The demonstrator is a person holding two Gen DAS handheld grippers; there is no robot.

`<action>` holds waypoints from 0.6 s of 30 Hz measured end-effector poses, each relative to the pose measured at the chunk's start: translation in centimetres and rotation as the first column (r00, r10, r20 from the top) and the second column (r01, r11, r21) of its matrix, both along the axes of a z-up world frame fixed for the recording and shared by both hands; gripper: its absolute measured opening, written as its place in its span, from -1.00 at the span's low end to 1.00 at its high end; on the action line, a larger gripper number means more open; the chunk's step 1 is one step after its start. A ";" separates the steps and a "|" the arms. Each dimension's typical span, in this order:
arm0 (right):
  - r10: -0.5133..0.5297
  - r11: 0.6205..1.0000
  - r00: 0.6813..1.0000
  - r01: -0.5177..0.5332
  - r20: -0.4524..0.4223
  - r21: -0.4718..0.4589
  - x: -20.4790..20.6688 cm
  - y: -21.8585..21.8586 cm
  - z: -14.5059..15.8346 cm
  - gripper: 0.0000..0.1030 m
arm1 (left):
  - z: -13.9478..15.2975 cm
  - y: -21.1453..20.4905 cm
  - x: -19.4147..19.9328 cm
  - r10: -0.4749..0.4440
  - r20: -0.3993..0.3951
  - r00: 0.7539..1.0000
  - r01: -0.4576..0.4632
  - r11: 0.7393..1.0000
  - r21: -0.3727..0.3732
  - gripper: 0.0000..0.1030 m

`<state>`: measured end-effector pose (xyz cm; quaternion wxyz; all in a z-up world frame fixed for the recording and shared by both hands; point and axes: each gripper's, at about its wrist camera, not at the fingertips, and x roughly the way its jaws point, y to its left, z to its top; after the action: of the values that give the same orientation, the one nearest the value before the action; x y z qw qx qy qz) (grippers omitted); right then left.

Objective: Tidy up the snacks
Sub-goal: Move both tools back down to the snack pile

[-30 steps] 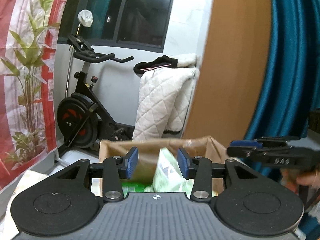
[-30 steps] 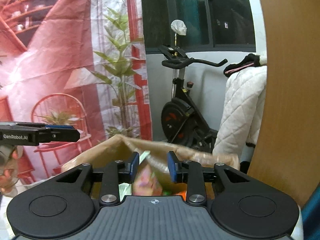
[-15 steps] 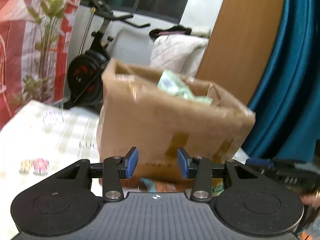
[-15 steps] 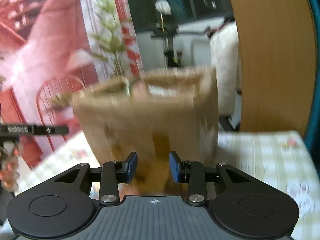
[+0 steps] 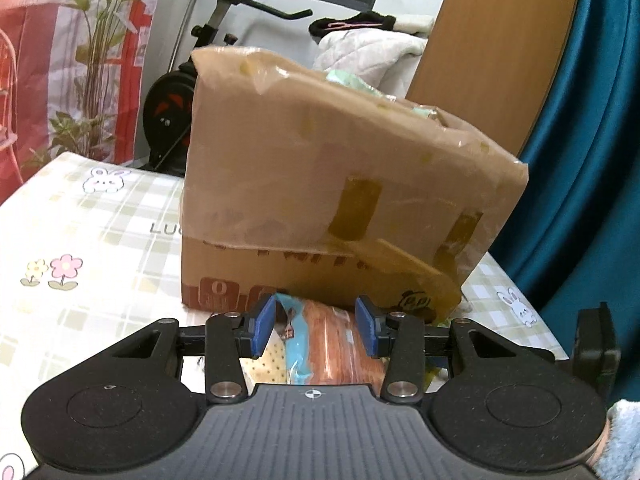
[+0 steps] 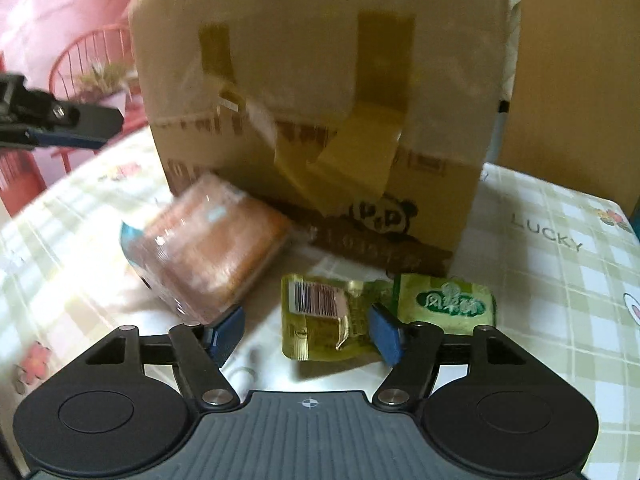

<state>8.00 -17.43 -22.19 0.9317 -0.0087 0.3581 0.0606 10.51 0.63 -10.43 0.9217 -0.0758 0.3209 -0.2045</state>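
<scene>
Checked tablecloth [image 6: 560, 280] carries a taped cardboard box [image 6: 320, 80]. Before it, an orange-brown wrapped cake [image 6: 208, 248] lies ahead of the wide left gripper [image 5: 316, 330]; a yellow-green barcoded packet [image 6: 320, 316] lies between the wide right gripper [image 6: 306, 330] fingers.

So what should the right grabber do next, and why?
Probably ease the right gripper forward and down a little, then close on the yellow snack packet. Its jaws are open and empty, and the packet lies on the tablecloth almost between the blue pads, in front of the cardboard box. The wrapped cake sits further left.
</scene>
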 end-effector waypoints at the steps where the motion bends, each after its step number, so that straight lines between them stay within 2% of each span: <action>1: -0.009 0.999 1.000 0.009 0.004 -0.030 0.1 0.2 -0.3 0.25 | -0.2 0.0 -0.1 0.000 -0.002 1.000 0.000 1.000 0.000 -0.11; 3: -0.041 0.998 0.999 0.042 0.009 -0.049 0.6 0.3 -0.3 0.21 | -0.4 -0.1 0.0 0.002 -0.005 1.000 -0.002 1.000 0.004 -0.11; 4: -0.059 0.997 0.998 0.060 0.010 -0.049 0.7 -0.1 -0.3 0.12 | -0.5 -0.1 -0.2 0.002 -0.005 1.000 -0.002 1.000 0.007 -0.11; 7: -0.067 0.997 0.998 0.067 0.018 -0.043 0.4 -0.2 -0.3 0.04 | -0.7 -0.3 -0.3 0.001 -0.003 1.000 -0.001 1.000 0.016 -0.10; 9: -0.060 0.997 0.997 0.062 0.044 -0.044 -0.2 -0.1 0.2 -0.37 | -0.9 -0.4 -0.5 0.002 -0.002 1.000 -0.001 1.000 0.021 -0.10; 10: -0.061 0.996 0.997 0.064 0.055 -0.058 -0.6 0.1 0.5 -0.72 | -0.9 -0.4 -0.5 0.002 -0.004 1.000 -0.002 1.000 0.021 -0.10; 12: -0.061 0.996 0.995 0.066 0.084 -0.061 -1.2 0.1 1.3 -0.83 | -1.0 -0.3 -0.5 0.000 -0.009 1.000 0.000 1.000 0.018 -0.10; 14: -0.070 0.997 0.991 0.073 0.116 -0.022 -2.1 -0.4 2.5 -0.93 | -1.2 -0.4 -0.5 -0.004 -0.014 1.000 0.004 1.000 0.017 -0.09; 18: -0.124 0.988 0.977 0.106 0.174 0.109 -3.6 -2.0 5.0 -0.99 | -1.5 -0.7 -0.6 -0.015 -0.020 1.000 0.015 1.000 0.012 0.05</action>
<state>4.43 -19.42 -17.17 0.9615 0.0529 0.2686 0.0234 9.92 -0.03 -11.91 0.9173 -0.0696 0.3319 -0.2087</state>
